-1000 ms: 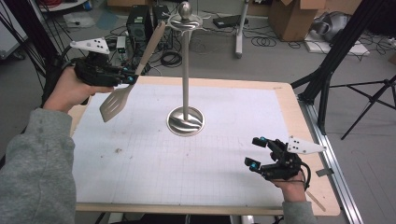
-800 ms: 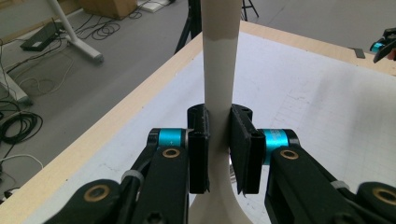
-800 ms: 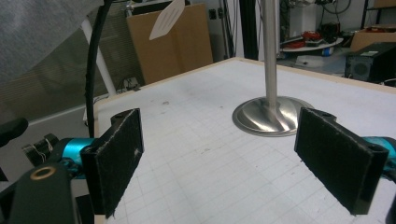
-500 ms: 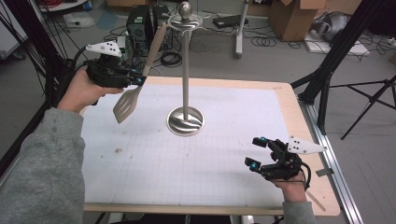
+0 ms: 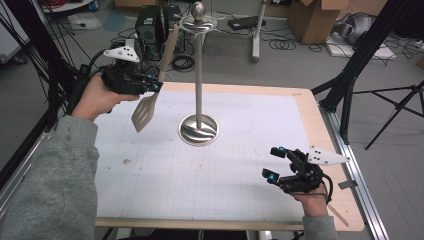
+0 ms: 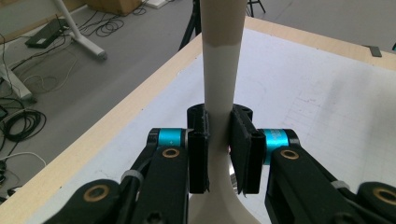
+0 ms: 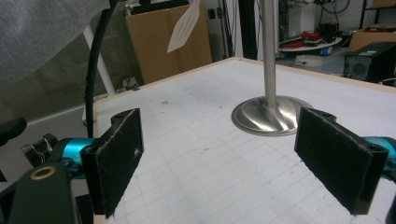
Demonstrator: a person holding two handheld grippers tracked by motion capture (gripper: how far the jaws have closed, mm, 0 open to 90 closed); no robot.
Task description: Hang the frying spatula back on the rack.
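Observation:
A pale slotted spatula point(image 5: 144, 112) hangs tilted above the table's far left, blade down, its handle reaching up towards the top ring of the metal utensil stand point(image 5: 199, 75). My left gripper point(image 5: 156, 87) is shut on the spatula's neck; in the left gripper view the pads point(image 6: 197, 154) press both sides of the spatula point(image 6: 223, 56). The stand's round base point(image 5: 199, 131) rests on the mat's middle. My right gripper point(image 5: 276, 163) is near the front right corner, open and holding nothing. In the right gripper view its jaws point(image 7: 229, 154) frame the stand base point(image 7: 271, 116), and the spatula blade point(image 7: 184, 25) shows far off.
A white gridded mat point(image 5: 240, 165) covers the wooden table point(image 5: 310, 115). Beyond the far edge lie cables, a black computer case point(image 5: 150, 25) and cardboard boxes point(image 5: 312, 17). Black frame legs point(image 5: 350, 75) stand off the right side.
My left hand has carried the spatula rightwards towards the stand, and the handle's end now sits close to the stand's top. The right gripper has kept still.

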